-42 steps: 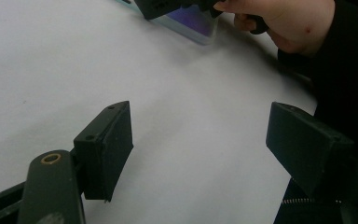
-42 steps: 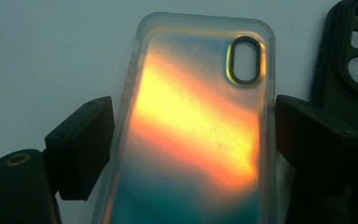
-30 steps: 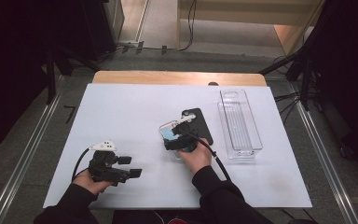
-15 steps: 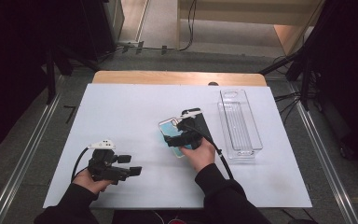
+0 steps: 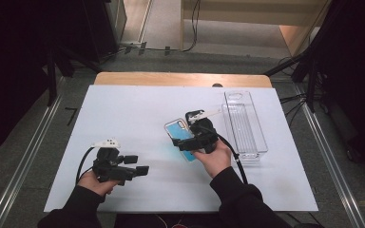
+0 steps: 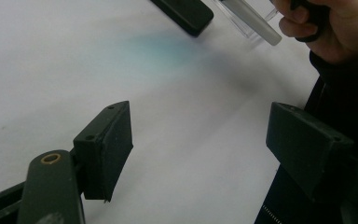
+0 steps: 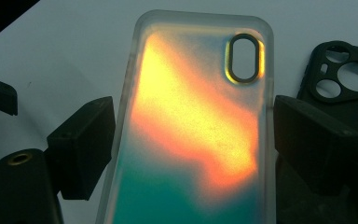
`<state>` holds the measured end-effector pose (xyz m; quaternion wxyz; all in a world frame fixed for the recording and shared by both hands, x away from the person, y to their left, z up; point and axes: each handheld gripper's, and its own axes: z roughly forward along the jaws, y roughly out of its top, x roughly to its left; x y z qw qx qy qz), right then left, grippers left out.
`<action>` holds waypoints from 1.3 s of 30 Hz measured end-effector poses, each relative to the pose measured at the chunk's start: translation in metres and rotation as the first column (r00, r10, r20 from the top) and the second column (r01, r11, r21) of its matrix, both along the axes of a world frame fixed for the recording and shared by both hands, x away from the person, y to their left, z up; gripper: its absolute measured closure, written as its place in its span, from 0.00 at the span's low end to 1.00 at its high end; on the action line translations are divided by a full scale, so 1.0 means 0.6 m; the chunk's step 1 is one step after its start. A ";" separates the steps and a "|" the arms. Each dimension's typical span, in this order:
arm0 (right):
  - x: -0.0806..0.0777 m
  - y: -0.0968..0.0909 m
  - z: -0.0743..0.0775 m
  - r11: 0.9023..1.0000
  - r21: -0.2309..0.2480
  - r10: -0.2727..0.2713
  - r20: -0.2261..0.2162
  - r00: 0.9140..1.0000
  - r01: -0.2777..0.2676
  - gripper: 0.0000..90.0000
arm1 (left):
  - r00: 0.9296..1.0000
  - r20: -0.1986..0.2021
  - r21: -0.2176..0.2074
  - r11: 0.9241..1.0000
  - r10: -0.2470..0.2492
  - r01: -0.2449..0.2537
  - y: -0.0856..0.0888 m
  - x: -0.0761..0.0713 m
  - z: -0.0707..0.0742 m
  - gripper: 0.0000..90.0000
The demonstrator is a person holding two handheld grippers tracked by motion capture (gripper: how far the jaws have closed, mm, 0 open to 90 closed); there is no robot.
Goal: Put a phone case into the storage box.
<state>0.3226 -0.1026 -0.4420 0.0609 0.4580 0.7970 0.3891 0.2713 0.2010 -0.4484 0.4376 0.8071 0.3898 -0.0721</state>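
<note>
A translucent phone case [image 7: 191, 140] with an orange-to-teal sheen sits between the jaws of my right gripper [image 7: 193, 140], which press on its two long edges. From above, the case [image 5: 178, 134] looks light blue and is held tilted just over the white table right of centre by that gripper [image 5: 186, 137]. A black phone case [image 7: 340, 88] lies on the table just beyond it, also visible as a black phone case [image 6: 186, 14] far off. My left gripper [image 5: 137, 165] rests near the front left with its jaws wide apart; between the left gripper's [image 6: 205, 135] jaws is bare table.
A clear, long plastic tray [image 5: 244, 123] stands at the right of the white tabletop [image 5: 123, 114]. A wooden edge [image 5: 180, 79] runs along the far side. The person's right hand [image 6: 326, 23] is in the left gripper view.
My right gripper has carried the iridescent case slightly farther away and to the right, covering the black case from above. The left gripper has stayed put.
</note>
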 end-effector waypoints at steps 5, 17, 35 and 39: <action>-0.012 -0.014 0.004 1.000 0.016 -0.003 0.004 1.000 0.003 0.16 | 1.000 -0.018 -0.008 1.000 -0.005 0.005 -0.017 0.007 0.007 0.25; -0.034 -0.028 0.008 0.999 0.049 -0.016 0.020 1.000 0.015 0.16 | 0.999 -0.034 -0.023 1.000 -0.001 0.000 -0.049 0.029 0.039 0.26; -0.062 -0.021 -0.009 0.989 0.109 -0.106 0.049 0.993 0.100 0.16 | 0.998 -0.031 -0.003 0.999 0.051 -0.051 -0.093 0.070 0.077 0.26; -0.066 -0.015 -0.019 0.983 0.138 -0.131 0.036 0.991 0.125 0.16 | 0.998 -0.017 0.009 0.998 0.058 -0.058 -0.105 0.076 0.081 0.26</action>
